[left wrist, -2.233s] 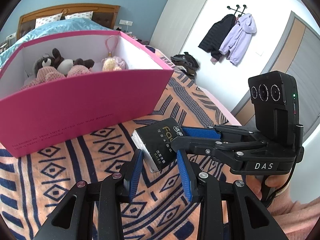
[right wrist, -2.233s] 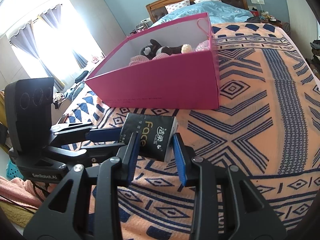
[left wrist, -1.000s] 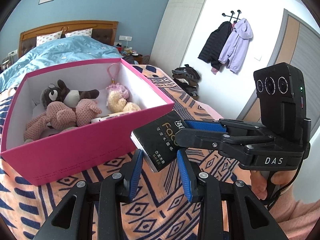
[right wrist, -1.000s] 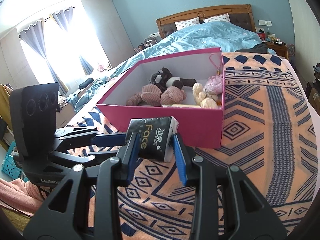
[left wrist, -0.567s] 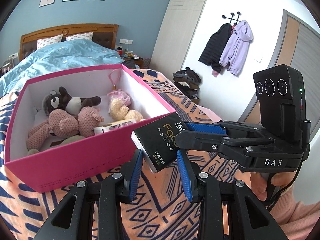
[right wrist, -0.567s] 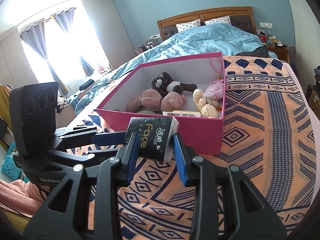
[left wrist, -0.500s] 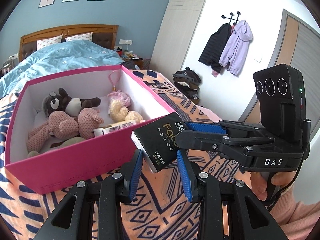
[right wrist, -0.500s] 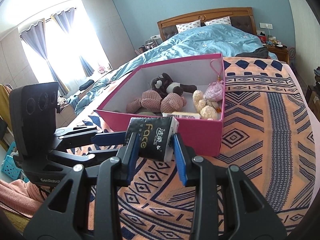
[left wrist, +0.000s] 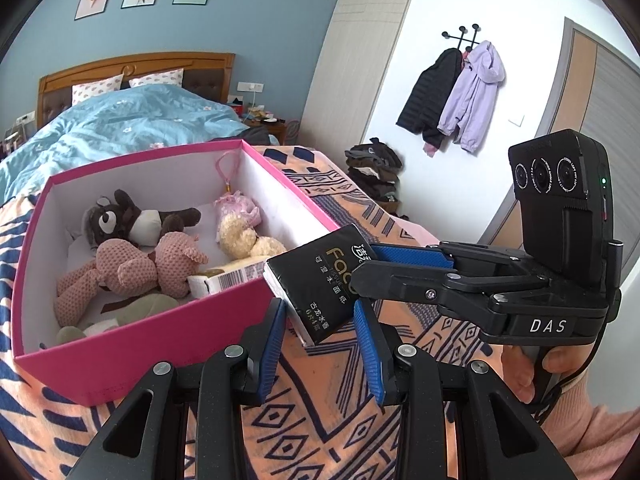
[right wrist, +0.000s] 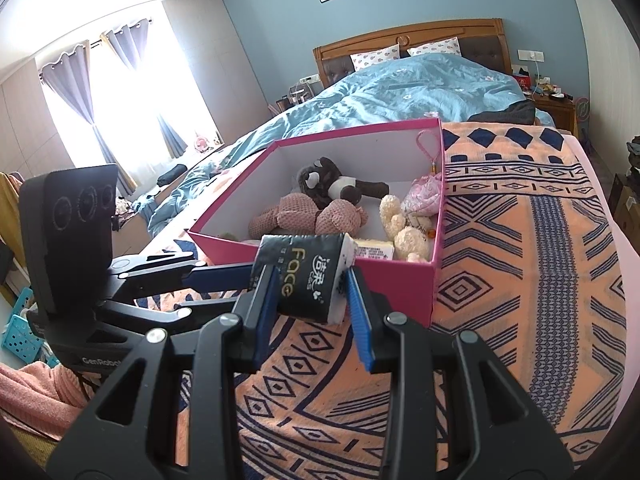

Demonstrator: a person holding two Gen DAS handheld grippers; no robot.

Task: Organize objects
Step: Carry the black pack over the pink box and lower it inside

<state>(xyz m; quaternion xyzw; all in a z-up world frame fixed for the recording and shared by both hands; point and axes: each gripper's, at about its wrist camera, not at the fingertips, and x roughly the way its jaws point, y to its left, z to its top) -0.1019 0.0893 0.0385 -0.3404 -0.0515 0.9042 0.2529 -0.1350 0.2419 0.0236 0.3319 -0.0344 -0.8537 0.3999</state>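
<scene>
A black tissue pack (left wrist: 320, 280) marked "Face" (right wrist: 306, 278) is held in the air just in front of the near wall of a pink box (left wrist: 132, 344) (right wrist: 384, 280). Both grippers grip the pack: my right gripper (right wrist: 312, 280) squeezes its sides, and my left gripper (left wrist: 320, 316) holds its other end. In the left wrist view the right gripper (left wrist: 366, 258) comes in from the right. The box holds a brown plush (left wrist: 132, 216), a pink knitted plush (left wrist: 132, 268), a cream plush (left wrist: 244, 240) and a small white carton (left wrist: 228, 278).
The box stands on an orange and navy patterned blanket (right wrist: 520, 260) on a bed. A blue duvet (right wrist: 400, 88) and wooden headboard (right wrist: 412, 36) lie beyond. Coats (left wrist: 452, 92) hang on the right wall; clothes (left wrist: 372, 168) are piled on the floor.
Both grippers have lifted the tissue pack off the blanket and raised it. The view now looks down into the box from higher up. The grip on the pack is unchanged.
</scene>
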